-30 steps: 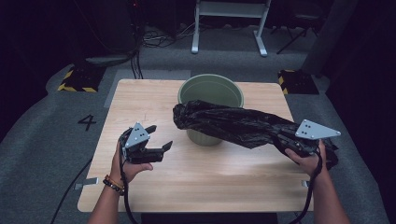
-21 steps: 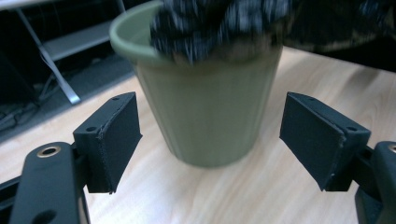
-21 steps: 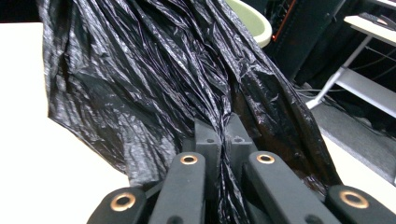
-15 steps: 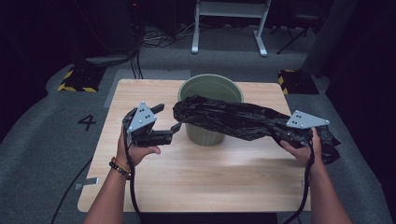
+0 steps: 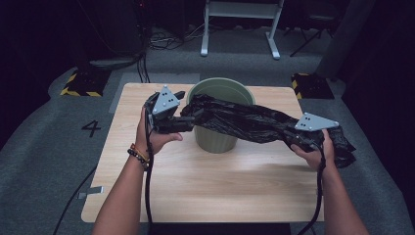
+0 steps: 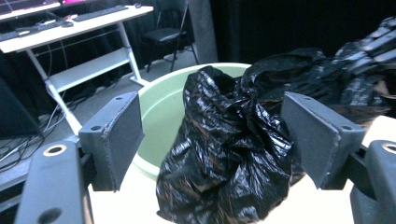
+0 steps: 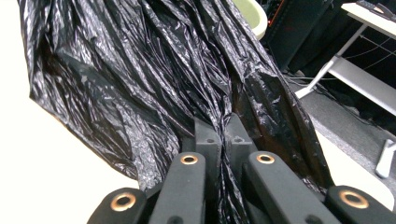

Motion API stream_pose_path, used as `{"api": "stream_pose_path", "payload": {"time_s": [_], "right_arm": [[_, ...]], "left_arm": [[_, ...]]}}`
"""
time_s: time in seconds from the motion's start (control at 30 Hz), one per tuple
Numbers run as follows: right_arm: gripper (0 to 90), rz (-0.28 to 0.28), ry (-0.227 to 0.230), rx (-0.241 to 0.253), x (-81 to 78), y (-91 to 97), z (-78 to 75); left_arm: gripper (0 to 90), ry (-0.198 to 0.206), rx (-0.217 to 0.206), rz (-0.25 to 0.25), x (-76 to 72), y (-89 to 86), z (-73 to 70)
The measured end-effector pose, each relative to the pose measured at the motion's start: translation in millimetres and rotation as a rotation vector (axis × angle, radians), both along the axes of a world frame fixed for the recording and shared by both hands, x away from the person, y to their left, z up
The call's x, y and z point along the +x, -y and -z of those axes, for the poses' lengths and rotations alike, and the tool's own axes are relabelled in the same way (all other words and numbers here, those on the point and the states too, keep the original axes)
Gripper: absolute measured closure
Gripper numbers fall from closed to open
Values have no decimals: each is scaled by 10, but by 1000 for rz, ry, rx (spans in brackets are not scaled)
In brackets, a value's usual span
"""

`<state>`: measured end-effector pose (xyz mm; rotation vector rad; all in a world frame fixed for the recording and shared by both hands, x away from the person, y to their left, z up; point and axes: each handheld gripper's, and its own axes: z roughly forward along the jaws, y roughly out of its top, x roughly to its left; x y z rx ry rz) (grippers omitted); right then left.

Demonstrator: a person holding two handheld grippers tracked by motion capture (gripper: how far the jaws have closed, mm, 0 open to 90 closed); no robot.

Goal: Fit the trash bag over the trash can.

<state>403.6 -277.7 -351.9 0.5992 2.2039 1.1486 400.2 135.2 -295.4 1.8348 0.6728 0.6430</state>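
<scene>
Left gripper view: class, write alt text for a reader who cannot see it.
A crumpled, glossy black plastic bin bag hangs between the left gripper's two wide-open black jaws, which do not press on it, in front of a round pale green plastic bucket standing on a light wooden table. Behind is a white desk frame in a dark room.

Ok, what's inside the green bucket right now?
The left gripper view shows bare green inner wall of the bucket. The black trash bag stretches over its rim, hiding the bottom and the far side, so I cannot tell what lies there.
</scene>
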Motion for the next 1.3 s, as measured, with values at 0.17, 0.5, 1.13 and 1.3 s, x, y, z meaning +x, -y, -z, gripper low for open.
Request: {"api": "stream_pose_path", "payload": {"time_s": [0.17,0.5,1.13,1.3], "right_arm": [[885,-2,-1,-11,15,-22,-20],[883,13,21,22,47,-18,-90],[881,-33,113,167,29,-264,-416],[880,-51,114,130,56,-486,-480]], "left_arm": [[348,-29,38,-1,177,54,-2],[628,-74,156,17,425,176,78],[704,-108,280,84,646,698,150],[649,-124,293,90,661,772,176]]}}
